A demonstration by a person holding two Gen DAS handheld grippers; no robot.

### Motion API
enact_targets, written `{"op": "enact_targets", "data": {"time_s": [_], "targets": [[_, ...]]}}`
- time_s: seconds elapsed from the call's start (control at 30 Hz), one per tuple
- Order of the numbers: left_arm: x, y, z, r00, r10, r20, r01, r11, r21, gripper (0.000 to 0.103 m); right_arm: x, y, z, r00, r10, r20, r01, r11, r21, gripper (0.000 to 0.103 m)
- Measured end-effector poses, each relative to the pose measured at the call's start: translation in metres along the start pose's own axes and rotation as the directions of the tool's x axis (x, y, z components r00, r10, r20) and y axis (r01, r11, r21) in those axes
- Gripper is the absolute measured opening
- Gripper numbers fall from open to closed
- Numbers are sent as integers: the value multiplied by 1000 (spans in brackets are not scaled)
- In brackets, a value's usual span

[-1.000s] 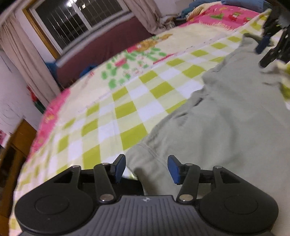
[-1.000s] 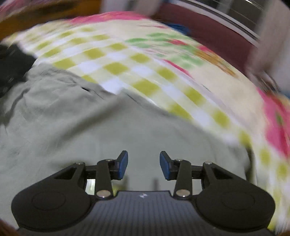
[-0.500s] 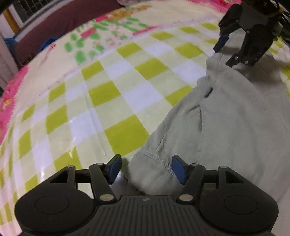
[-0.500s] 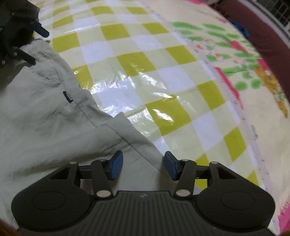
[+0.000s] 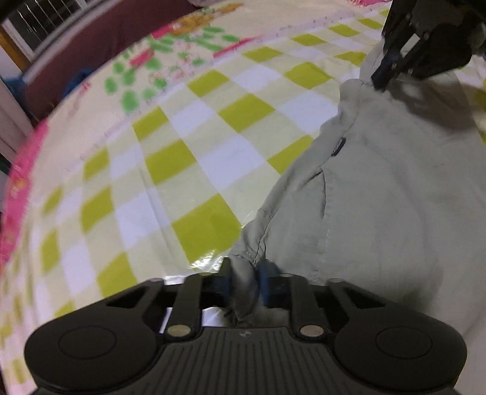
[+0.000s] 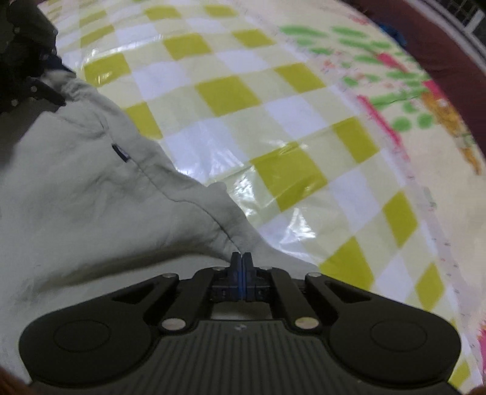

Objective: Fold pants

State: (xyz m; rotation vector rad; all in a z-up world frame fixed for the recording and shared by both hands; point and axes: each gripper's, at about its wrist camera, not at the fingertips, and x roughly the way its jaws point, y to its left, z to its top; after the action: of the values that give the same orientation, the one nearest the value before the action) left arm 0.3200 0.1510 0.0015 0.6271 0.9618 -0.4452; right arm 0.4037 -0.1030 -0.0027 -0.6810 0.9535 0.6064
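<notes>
Left wrist view, near field: left gripper is closed down on a bunched corner of the pale grey-green pants; cloth is pinched between the blue pads and rises out of the jaws toward 12 o'clock. The corner hem with its stitching lies just beyond the fingertips at 1 o'clock.

Right wrist view, near field: right gripper has its jaws pressed together, no gap visible. The edge of the pants meets the fingertips at 12 o'clock; cloth appears caught between them, though the pinch itself is hidden.

Mid field: the pants spread over the bed, filling the right half of the left view and the left half of the right view. A pocket seam and a small dark label sit near the garment's edge; the same label appears at 10 o'clock in the right view. The fabric is wrinkled and lifted in a ridge between the two grippers.

Far field: a glossy yellow-green and white checked cover lies over the bed under the pants. In the left view the right gripper is at 2 o'clock, on the far corner of the pants. Beyond the cover, at 11 o'clock, a dark red wall under a window.
</notes>
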Motion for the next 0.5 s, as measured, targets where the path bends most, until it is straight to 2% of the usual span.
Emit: {"op": "enact_targets", "data": {"time_s": [0.17, 0.27, 0.33, 0.4, 0.5], "targets": [[-67, -22, -17, 993, 53, 109, -53, 999, 1, 25, -79, 0, -23, 987, -75, 141, 64, 995, 78, 0], [-121, -52, -45, 981, 63, 182, -70, 997, 35, 25, -141, 16, -58, 970, -111, 214, 86, 989, 123, 0], [-152, -80, -74, 975, 61, 215, -77, 995, 68, 25, -177, 53, -91, 963, -128, 238, 97, 986, 137, 0], [-170, -106, -104, 973, 39, 227, -53, 997, 58, 25, -200, 97, -128, 962, -138, 235, 101, 982, 161, 0], [-172, -141, -143, 980, -1, 199, -8, 999, 44, 25, -199, 154, -179, 978, -117, 171, 82, 977, 199, 1]]}}
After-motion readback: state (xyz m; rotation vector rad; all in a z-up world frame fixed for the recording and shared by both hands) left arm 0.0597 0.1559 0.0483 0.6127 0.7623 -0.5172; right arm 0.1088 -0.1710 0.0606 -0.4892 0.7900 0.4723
